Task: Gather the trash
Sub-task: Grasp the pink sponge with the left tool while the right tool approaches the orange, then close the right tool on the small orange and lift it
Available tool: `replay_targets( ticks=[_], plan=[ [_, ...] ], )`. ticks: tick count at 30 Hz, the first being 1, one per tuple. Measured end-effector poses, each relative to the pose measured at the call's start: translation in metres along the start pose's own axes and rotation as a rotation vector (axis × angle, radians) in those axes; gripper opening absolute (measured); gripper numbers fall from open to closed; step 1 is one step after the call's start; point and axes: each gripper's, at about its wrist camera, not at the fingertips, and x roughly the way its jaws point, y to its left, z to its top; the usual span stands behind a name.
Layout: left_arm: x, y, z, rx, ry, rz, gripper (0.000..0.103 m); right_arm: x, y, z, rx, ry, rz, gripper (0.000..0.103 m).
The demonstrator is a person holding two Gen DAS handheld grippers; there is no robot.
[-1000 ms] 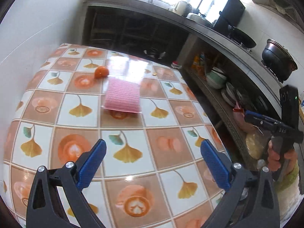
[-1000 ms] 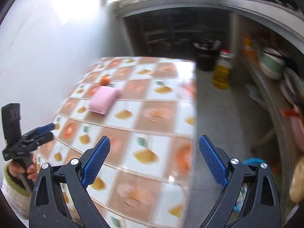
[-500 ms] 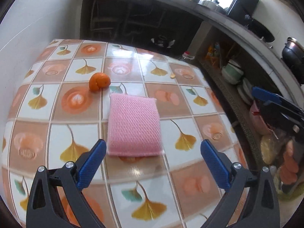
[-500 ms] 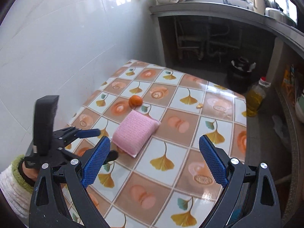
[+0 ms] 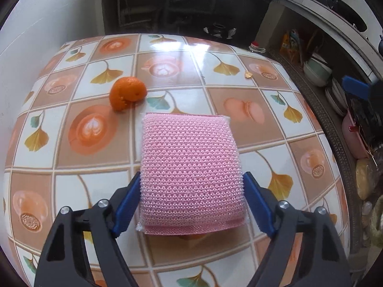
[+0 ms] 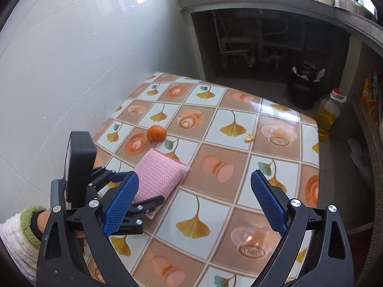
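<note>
here, left tool (image 5: 191, 198) clamping pink sponge (image 5: 190, 167), right tool (image 6: 194, 203) wide, oil bottle (image 6: 326, 116) right view only

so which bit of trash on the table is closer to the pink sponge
The orange peel, just past the pink sponge's far left corner. The small yellowish scrap lies farther off, toward the table's far right side.

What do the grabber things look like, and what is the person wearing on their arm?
Each gripper, left gripper and right gripper, has black plastic arms shaped like a V, with silver bolts at the joints. The fingers wear blue pads with a bumpy grid. The left one carries a black boxy block on top. The person's sleeve is fuzzy white with a green cuff.
</note>
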Motion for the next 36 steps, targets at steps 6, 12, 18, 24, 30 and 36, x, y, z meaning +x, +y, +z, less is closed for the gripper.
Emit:
replay_targets(
  ticks=[6,12,18,24,30,36],
  plan=[
    [-0.028,0.031,-0.031,-0.069,-0.02,-0.021,0.079,0.041,0.023,0.029,-0.056,0.021,0.097,0.09],
    [-0.051,0.062,-0.062,-0.146,-0.051,-0.026,0.079,0.112,0.054,0.051,-0.094,0.11,0.146,0.09],
    [-0.059,0.079,-0.073,-0.199,-0.075,-0.043,0.079,0.175,0.068,0.06,-0.094,0.18,0.041,0.078],
    [-0.059,0.081,-0.075,-0.208,-0.086,-0.071,0.079,0.197,0.074,0.055,-0.12,0.194,-0.009,0.071],
    [-0.057,0.081,-0.075,-0.207,-0.09,-0.085,0.079,0.201,0.081,0.047,-0.179,0.19,-0.056,0.054],
    [-0.058,0.083,-0.076,-0.214,-0.097,-0.088,0.078,0.199,0.082,0.047,-0.162,0.195,-0.026,0.029]
  ],
)
